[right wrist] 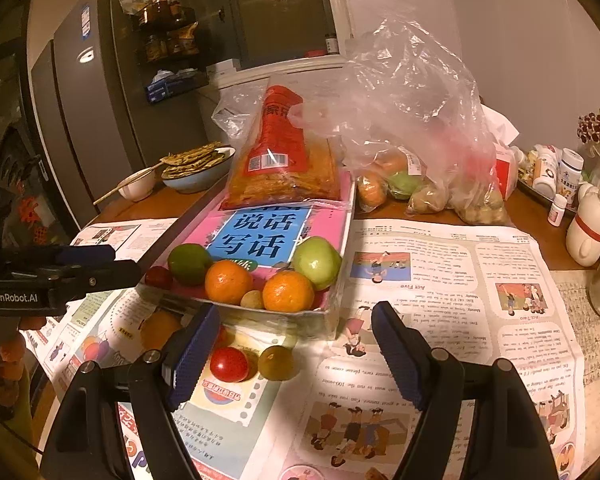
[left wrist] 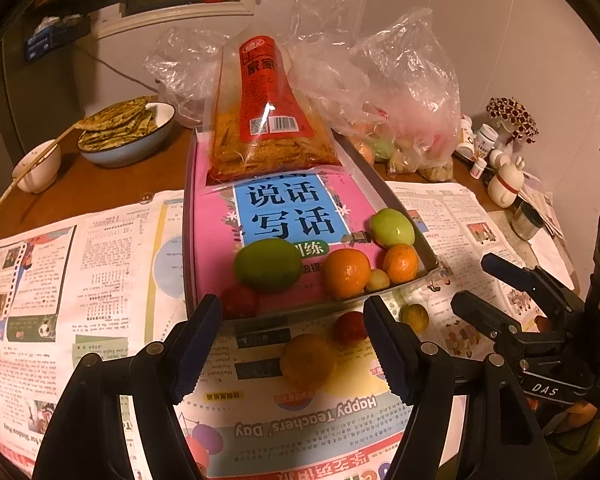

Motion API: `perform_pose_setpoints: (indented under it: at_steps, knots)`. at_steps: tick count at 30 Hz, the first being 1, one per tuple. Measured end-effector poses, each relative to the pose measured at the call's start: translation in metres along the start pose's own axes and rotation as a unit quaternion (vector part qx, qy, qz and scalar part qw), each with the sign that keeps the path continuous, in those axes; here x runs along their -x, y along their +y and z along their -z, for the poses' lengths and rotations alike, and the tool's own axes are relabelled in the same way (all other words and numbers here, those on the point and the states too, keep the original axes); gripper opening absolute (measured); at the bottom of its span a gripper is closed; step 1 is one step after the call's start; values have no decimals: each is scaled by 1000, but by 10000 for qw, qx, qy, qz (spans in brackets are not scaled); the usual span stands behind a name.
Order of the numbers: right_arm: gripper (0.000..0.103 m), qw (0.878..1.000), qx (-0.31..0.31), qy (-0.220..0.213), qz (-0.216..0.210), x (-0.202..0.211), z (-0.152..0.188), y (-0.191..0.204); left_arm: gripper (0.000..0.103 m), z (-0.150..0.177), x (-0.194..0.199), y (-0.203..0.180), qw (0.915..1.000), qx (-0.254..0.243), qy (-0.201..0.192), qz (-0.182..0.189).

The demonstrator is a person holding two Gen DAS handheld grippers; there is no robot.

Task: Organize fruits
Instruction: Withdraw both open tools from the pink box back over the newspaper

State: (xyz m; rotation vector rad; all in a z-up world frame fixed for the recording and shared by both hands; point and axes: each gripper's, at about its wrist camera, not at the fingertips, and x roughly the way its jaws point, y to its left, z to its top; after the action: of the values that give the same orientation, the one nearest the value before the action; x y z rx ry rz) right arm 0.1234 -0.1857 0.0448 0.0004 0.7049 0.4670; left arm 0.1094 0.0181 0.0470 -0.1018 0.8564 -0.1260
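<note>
A shallow tray [left wrist: 190, 240] [right wrist: 332, 320] lined with a pink book holds a green lime [left wrist: 268, 264] [right wrist: 189, 263], two oranges [left wrist: 346, 274] [right wrist: 228, 282], a green apple [left wrist: 392, 227] [right wrist: 317, 262], a small yellowish fruit and a red one. On the newspaper in front lie an orange [left wrist: 306, 362], a red tomato [left wrist: 350, 326] [right wrist: 229, 364] and a yellow-green fruit [left wrist: 416, 317] [right wrist: 276, 362]. My left gripper [left wrist: 292, 318] [right wrist: 126, 262] hovers open over the loose orange. My right gripper [right wrist: 296, 316] [left wrist: 471, 280] is open above the tomato and yellow-green fruit. Neither holds anything.
A red snack bag [left wrist: 260, 120] lies on the tray's far end. Plastic bags of fruit [right wrist: 420, 168] sit behind. A bowl of flatbread [left wrist: 128, 132] and a small bowl with chopsticks [left wrist: 38, 166] stand at the back left; bottles and a white figurine [right wrist: 586, 232] at the right. Newspaper [right wrist: 440, 280] covers the table.
</note>
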Motion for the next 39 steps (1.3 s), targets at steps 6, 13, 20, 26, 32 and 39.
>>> perform_pose_setpoints:
  at_steps: [6,13,20,26,32,39]
  knots:
    - [78,9999,131,19,-62,1,2,11,75,2,2,0,10000,27,6,2]
    - [78,9994,302,55,-146,2,6,24,76,9,3,4,10000,43,39,-18]
    - [78,9990,395,111,-202,1,11,32,76,14,3,7,9999,43,93,-12]
    - [78,9987,424,180,-234,-1,15,35,76,17,2,6,9999,11,141,7]
    - [78,9984,445,248,-256,-4,18,36,76,20,-1,5,9998,-26,194,36]
    - [78,9975,554,321,-302,-6,23,44,76,24,-3,0,9996,-92,248,102]
